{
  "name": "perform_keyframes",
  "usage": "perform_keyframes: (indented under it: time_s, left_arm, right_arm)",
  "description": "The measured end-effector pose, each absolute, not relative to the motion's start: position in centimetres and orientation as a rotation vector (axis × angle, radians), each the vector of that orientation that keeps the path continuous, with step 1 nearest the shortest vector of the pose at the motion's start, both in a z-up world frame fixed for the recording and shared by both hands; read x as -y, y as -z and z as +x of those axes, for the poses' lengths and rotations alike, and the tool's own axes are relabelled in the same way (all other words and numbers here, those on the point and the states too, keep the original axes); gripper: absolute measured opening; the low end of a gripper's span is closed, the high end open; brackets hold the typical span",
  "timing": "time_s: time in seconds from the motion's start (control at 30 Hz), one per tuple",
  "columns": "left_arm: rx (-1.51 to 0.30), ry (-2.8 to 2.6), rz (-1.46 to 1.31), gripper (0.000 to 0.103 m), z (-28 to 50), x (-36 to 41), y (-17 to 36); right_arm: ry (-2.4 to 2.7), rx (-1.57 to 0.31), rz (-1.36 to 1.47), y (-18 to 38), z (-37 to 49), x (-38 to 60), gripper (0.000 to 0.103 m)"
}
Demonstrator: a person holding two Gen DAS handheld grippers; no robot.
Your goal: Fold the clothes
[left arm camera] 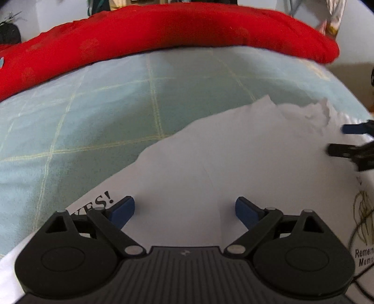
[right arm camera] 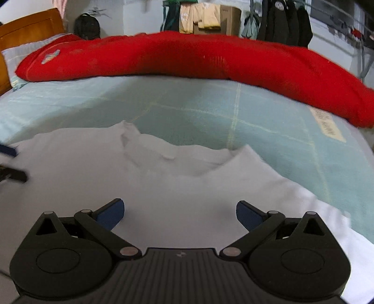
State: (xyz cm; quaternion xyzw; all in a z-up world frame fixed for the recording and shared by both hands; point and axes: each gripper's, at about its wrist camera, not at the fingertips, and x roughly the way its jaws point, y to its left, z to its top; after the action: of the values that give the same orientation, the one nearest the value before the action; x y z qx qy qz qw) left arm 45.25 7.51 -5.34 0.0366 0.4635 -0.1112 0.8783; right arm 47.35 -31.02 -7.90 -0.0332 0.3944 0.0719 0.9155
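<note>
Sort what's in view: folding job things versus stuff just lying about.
Job: white T-shirt; left gripper, open; right gripper, open.

Lying about: red quilt; green checked bedsheet; hanging clothes; cardboard box.

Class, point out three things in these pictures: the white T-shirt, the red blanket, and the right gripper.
white T-shirt [right arm camera: 177, 187]: right wrist view, plain fabric below the collar.
red blanket [left arm camera: 177, 30]: left wrist view, middle of the roll.
right gripper [right arm camera: 180, 214]: right wrist view, midway between its open blue fingertips.
</note>
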Motion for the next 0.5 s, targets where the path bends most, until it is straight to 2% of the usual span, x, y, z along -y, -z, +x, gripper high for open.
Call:
perform_keyframes:
  time_s: [0.27,0.5]
  left_arm:
    - [-0.918,0.238,0.022,0.096,45.7,-7.9,5.5]
    - [-0.922,0.205,-0.074,0.095,43.9,-9.8,3.1]
  right_arm:
    - [-0.063,-0.812,-0.033,8.8,53.3,30.8,0.103]
    - [-0.125,-0.804,-0.076,5.5,50.5,30.0,0.103]
